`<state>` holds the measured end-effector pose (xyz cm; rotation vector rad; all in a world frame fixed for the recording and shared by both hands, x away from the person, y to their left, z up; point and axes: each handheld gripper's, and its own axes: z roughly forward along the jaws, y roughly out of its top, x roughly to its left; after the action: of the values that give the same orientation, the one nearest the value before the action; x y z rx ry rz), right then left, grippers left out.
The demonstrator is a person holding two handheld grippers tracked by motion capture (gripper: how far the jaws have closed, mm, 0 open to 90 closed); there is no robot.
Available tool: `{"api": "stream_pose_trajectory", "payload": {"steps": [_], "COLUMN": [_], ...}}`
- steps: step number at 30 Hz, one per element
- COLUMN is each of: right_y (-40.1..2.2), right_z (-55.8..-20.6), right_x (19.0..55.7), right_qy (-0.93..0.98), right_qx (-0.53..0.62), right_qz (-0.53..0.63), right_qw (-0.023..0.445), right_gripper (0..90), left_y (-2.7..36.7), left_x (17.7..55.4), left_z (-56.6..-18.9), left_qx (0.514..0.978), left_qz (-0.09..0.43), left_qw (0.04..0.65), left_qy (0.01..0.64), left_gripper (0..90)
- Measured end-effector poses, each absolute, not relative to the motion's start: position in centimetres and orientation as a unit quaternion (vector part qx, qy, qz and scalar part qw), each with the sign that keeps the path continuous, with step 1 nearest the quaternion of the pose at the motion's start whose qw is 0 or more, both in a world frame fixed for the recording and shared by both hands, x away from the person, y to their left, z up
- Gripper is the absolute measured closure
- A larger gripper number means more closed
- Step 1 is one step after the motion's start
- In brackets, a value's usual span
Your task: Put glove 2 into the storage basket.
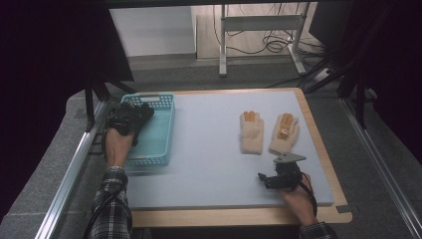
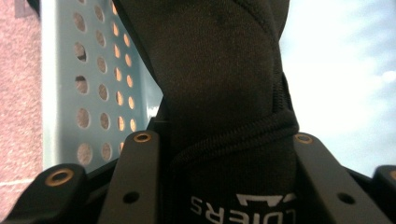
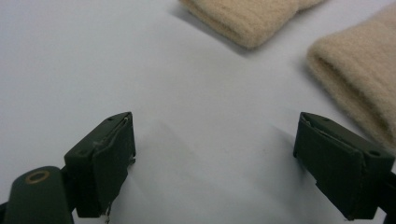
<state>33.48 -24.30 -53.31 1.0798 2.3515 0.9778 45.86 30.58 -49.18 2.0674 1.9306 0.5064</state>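
While the left gripper (image 1: 130,118) pinches a black glove (image 2: 224,93) over the blue basket (image 1: 161,144), likely to drop it in, the right gripper (image 1: 272,178) waits spread wide near two tan gloves (image 1: 268,132) on the bench (image 1: 209,149).

Plaid flannel sleeves; black right tool (image 1: 264,179) with grey three-cornered plate, brass-ringed screws

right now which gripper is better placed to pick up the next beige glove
Right. The right gripper is open just short of the beige gloves, while the left gripper is shut on a black glove over the basket.
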Motion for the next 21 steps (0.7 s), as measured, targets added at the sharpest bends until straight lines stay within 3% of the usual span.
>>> {"api": "stream_pose_trajectory", "payload": {"steps": [6, 14, 21], "right_y": [-24.3, -24.3, -24.3], "right_z": [-53.3, -53.3, -53.3], "right_x": [33.5, 33.5, 33.5], "right_qy": [0.835, 0.835, 0.835], "right_qx": [0.383, 0.383, 0.383], "right_qz": [0.347, 0.347, 0.347], "right_qw": [0.187, 0.187, 0.187], "right_gripper": [12.4, 12.4, 12.5], "left_y": [31.0, 31.0, 30.2], "left_x": [46.3, 45.9, 44.9], "left_z": [-50.1, -49.8, -47.7], "left_qx": [0.717, 0.729, 0.733], "left_qz": [0.174, 0.183, 0.202], "left_qw": [0.11, 0.13, 0.215], "left_qy": [0.666, 0.646, 0.613], "left_gripper": [57.5, 29.9, 9.8]}}
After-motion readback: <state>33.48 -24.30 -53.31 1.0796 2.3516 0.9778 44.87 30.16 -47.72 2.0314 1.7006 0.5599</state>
